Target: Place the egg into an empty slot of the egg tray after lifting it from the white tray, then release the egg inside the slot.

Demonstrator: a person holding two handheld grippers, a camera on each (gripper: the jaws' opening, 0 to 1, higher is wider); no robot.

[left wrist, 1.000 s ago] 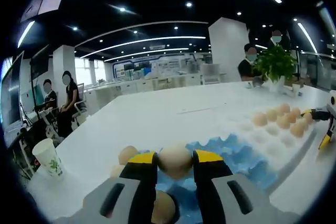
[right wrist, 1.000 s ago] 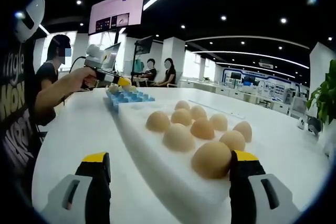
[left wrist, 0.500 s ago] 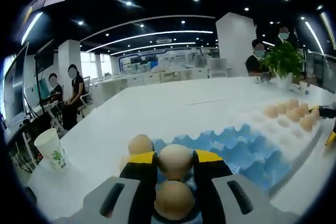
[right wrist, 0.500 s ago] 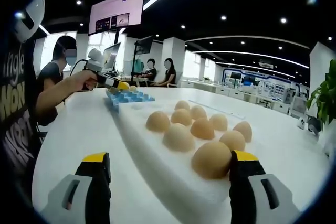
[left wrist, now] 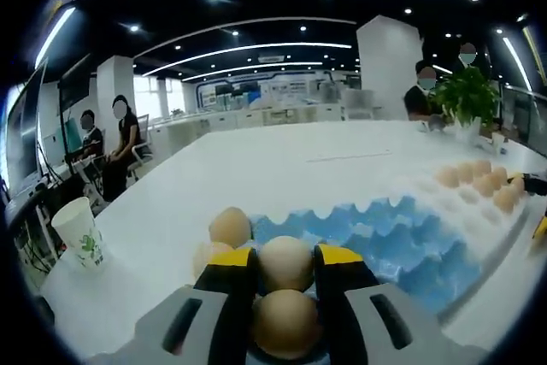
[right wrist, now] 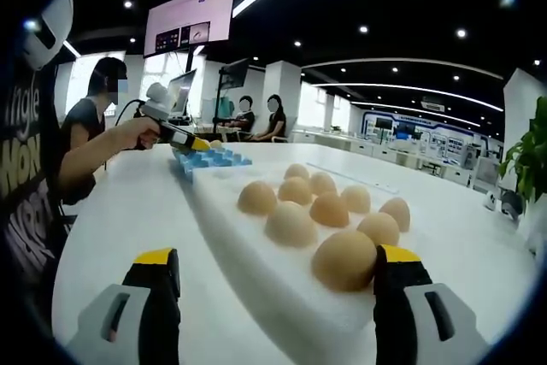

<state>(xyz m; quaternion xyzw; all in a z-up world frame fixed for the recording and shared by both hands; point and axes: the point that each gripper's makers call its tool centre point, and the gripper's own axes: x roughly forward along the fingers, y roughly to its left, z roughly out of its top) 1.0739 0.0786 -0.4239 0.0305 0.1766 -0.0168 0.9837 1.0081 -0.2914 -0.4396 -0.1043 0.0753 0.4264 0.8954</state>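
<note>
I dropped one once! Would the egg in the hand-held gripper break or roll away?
Probably fragile: the egg looks thin-shelled, squeezed between the left hand-held gripper jaws. Being round, it would likely roll on the table, less so inside the cupped blue egg tray.

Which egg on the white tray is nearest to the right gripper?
The front egg, largest in the right gripper view, beside the right-hand jaw of the right gripper; the others lie farther back on the white tray.

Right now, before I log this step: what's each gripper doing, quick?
Left gripper: shut on a tan egg, low over the blue moulded egg tray.
Right gripper: open, holding nothing, beside the white foam tray.
</note>
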